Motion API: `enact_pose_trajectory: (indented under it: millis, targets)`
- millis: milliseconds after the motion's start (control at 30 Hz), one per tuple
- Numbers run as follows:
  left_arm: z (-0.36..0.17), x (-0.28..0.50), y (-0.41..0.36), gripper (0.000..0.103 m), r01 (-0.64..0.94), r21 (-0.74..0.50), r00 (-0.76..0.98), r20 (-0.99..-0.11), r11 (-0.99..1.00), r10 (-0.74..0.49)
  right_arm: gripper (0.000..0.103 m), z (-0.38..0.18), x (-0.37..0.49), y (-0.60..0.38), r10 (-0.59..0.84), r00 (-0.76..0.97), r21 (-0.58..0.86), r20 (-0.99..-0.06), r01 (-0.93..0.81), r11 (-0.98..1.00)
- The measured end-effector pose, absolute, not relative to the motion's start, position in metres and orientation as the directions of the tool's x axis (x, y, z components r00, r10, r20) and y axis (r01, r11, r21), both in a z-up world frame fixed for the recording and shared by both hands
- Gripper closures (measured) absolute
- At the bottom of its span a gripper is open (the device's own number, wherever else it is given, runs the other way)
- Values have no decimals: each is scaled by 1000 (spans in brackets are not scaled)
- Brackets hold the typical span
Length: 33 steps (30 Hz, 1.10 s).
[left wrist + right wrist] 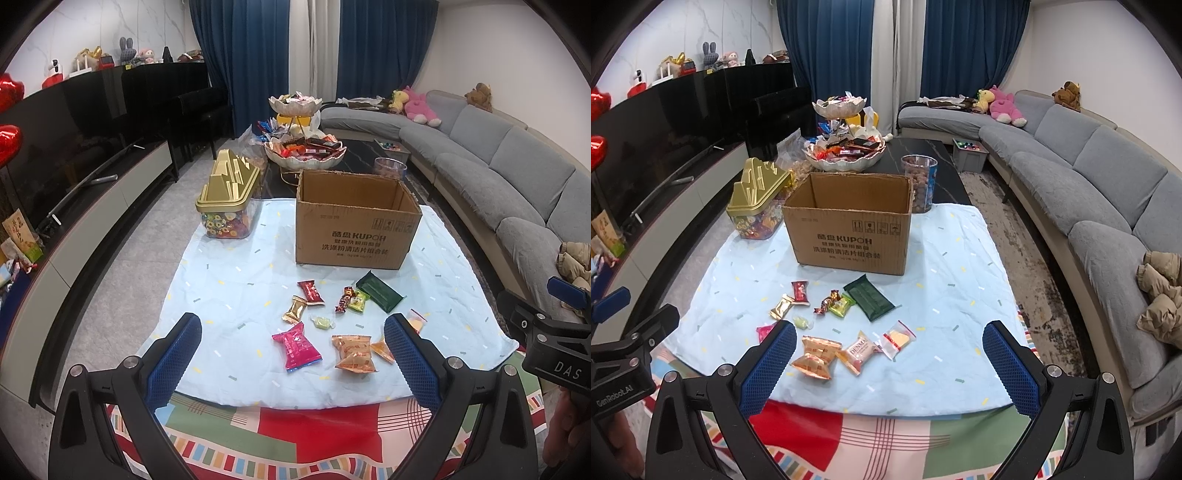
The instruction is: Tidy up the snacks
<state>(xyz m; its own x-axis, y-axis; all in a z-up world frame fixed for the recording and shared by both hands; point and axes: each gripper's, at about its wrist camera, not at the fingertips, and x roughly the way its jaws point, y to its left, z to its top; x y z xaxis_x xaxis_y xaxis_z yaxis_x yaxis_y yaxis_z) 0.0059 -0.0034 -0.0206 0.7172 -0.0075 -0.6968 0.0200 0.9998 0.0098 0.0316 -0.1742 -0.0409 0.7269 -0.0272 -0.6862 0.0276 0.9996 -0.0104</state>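
Ten or so small wrapped snacks lie scattered on the pale blue cloth (229,266) in front of the open cardboard box (354,218), among them a pink packet (295,345), an orange biscuit packet (817,356), a dark green flat pack (870,297) and a clear zip bag (898,338). Both the left gripper (293,363) and the right gripper (889,363) hang above the near edge, jaws spread wide and empty. Best to take the nearest packet first, pinching its crimped end rather than its puffy middle, then carry it over the box rim.
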Motion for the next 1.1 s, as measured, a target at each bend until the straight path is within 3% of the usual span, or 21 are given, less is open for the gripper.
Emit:
enact_pose_trajectory:
  millis: [1100]
  targets:
    - [-56,56,4,2,6,27,659,-752,1000,17,1,-84,87,-177,-39,660,-35,-750,18,999]
